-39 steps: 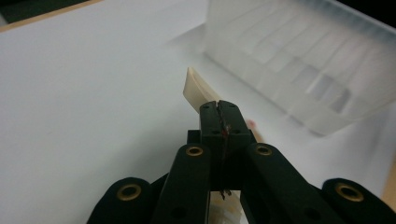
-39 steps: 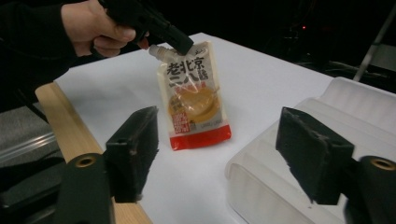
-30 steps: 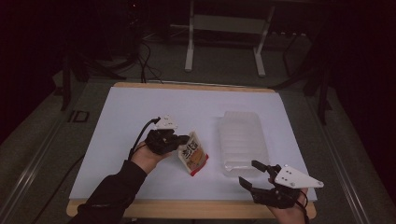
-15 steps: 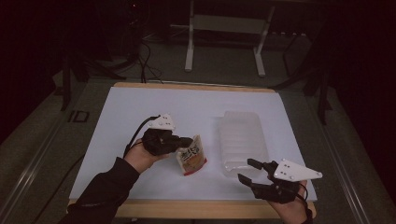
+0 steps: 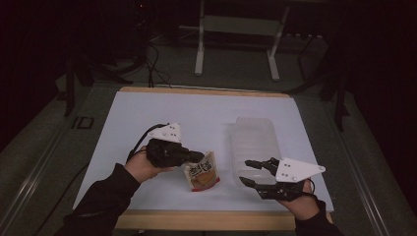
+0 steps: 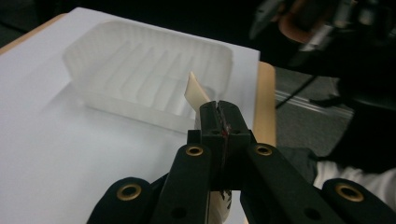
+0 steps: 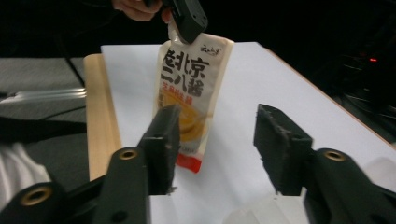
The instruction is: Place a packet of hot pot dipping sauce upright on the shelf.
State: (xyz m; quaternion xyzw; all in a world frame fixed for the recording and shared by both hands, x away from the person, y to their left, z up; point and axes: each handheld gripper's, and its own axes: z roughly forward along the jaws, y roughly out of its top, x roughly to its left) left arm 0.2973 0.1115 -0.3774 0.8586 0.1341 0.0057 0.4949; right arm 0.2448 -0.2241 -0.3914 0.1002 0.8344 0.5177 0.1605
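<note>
A white and orange sauce pouch [image 5: 202, 172] with black characters and a red bottom edge hangs near the table's front middle. My left gripper [image 5: 196, 156] is shut on its top corner. In the left gripper view the jaws [image 6: 219, 106] pinch the pouch's pale edge [image 6: 195, 91]. My right gripper [image 5: 245, 171] stands open to the right of the pouch, jaws pointing at it. In the right gripper view the pouch [image 7: 194, 79] hangs upright beyond my open right gripper [image 7: 219, 123], with the left gripper [image 7: 187, 18] clamped on its top.
A clear ribbed plastic tray [image 5: 255, 142] lies on the white table sheet [image 5: 196, 118], just behind the right gripper; in the left gripper view the tray [image 6: 140, 70] is beyond the jaws. A wooden strip [image 5: 196, 220] marks the table's front edge. Dark floor and stands surround the table.
The right gripper has moved left, closer to the pouch. The pouch has swung to hang lower and more upright from the left gripper, which has barely moved.
</note>
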